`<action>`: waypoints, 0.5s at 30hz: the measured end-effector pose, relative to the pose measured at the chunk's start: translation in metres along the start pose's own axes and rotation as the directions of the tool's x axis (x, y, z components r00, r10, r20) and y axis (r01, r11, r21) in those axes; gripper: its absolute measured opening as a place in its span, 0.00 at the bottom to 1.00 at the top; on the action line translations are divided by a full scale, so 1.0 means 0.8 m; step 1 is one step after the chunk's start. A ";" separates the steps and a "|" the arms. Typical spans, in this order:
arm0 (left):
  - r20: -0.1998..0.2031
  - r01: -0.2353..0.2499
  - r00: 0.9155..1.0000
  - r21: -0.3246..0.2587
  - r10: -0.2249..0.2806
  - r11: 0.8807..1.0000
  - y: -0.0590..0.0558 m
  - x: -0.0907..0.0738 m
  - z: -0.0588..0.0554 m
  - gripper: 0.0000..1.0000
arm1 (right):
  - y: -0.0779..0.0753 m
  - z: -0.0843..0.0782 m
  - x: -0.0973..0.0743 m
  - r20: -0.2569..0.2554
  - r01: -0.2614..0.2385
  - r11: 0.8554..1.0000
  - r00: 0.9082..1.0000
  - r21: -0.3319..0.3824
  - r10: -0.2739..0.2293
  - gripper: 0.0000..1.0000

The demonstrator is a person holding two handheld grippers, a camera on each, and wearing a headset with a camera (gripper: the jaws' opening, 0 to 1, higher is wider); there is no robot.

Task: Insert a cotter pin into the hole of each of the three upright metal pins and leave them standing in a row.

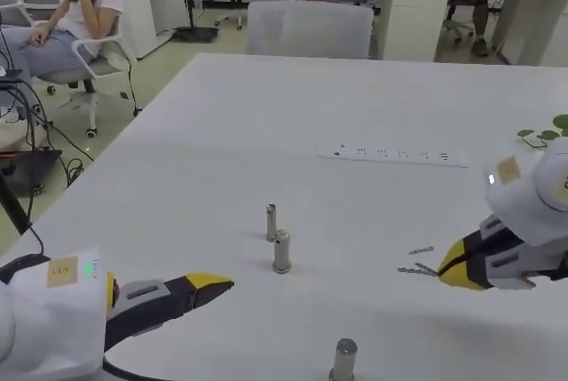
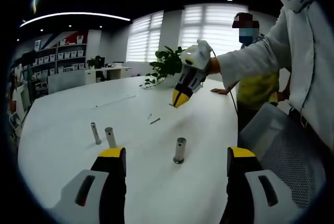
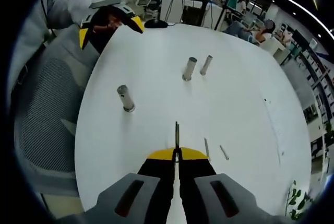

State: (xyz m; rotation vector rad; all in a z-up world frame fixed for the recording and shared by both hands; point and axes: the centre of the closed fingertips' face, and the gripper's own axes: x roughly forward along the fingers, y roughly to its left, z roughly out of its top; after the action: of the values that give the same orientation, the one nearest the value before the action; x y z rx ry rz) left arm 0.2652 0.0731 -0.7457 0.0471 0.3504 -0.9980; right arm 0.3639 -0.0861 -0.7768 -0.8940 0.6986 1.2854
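The right gripper (image 3: 176,153) has its yellow-tipped jaws pressed together on a thin silver metal cotter pin (image 3: 176,132), which sticks straight out ahead of the tips above the broad white tabletop (image 1: 266,115). Whether its far end touches the table cannot be told. Just to the right of these jaws, a second cotter pin (image 3: 206,147) and a third cotter pin (image 3: 224,152) lie flat on the table, near each other but apart.

Ahead of the right gripper and to its left stands a short grey metal pin (image 3: 124,98), upright on its wider base. Farther ahead, well apart from that one, a second grey metal pin (image 3: 189,68) and a third grey metal pin (image 3: 206,65) stand just beside each other.

The left gripper (image 2: 176,155) has its jaws spread wide. In the left gripper view the lone upright pin stands ahead of it, in line with the gap between the jaws and clear of both tips. The other two pins stand farther ahead, to its left. The right gripper shows beyond them, with its tip pointing down at the table.

Past the right gripper, on the far side of the loose cotter pins, a long white power strip (image 1: 393,155) lies flat on the table. The leaves of a green potted plant (image 2: 164,65) show beyond it at the table's edge. Beside the left gripper, off the table's edge, is a grey mesh chair (image 3: 42,109).
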 end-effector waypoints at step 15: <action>-0.003 0.062 0.998 0.044 -0.062 0.997 -0.017 0.018 0.008 0.70 | 0.069 0.043 -0.008 -0.010 -0.112 0.991 0.994 -0.073 0.112 0.02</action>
State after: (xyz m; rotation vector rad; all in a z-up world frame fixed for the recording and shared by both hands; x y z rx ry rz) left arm 0.2625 0.0524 -0.7421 0.0775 0.3332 -1.0675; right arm 0.3073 -0.0567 -0.7630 -0.9292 0.7185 1.4162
